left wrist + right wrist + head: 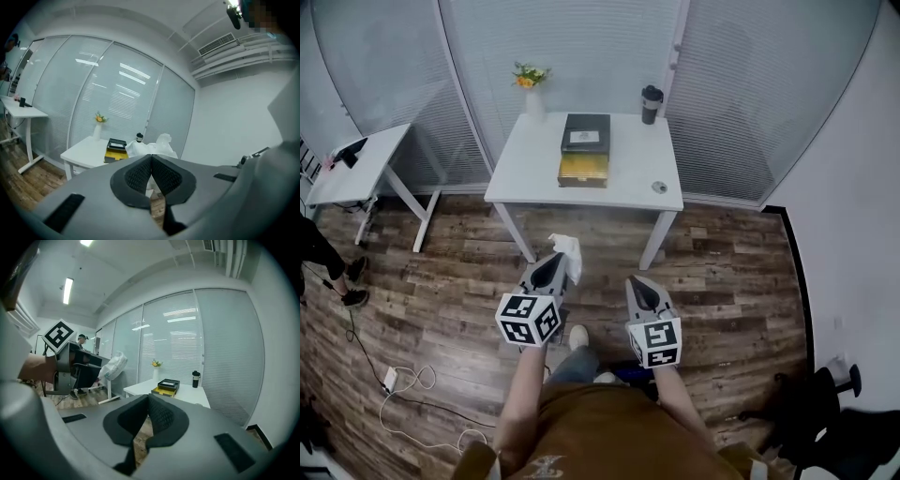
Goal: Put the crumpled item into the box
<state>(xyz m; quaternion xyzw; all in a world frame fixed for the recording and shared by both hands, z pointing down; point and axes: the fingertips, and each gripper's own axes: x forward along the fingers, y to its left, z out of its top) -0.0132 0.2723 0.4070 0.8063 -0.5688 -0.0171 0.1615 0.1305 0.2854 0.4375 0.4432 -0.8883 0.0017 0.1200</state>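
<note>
The white table [623, 178] stands at your 12 o'clock, across the wood floor. The box [584, 150] lies open near its middle, black lid toward the far edge, yellow inside. Your left gripper [555, 262] is clamped on the crumpled white paper [569, 251], held in the air well short of the table. Your right gripper [641, 289], at its 3 o'clock, has its jaws together on nothing. A dark mug [651, 103] sits at the table's 1 o'clock corner.
</note>
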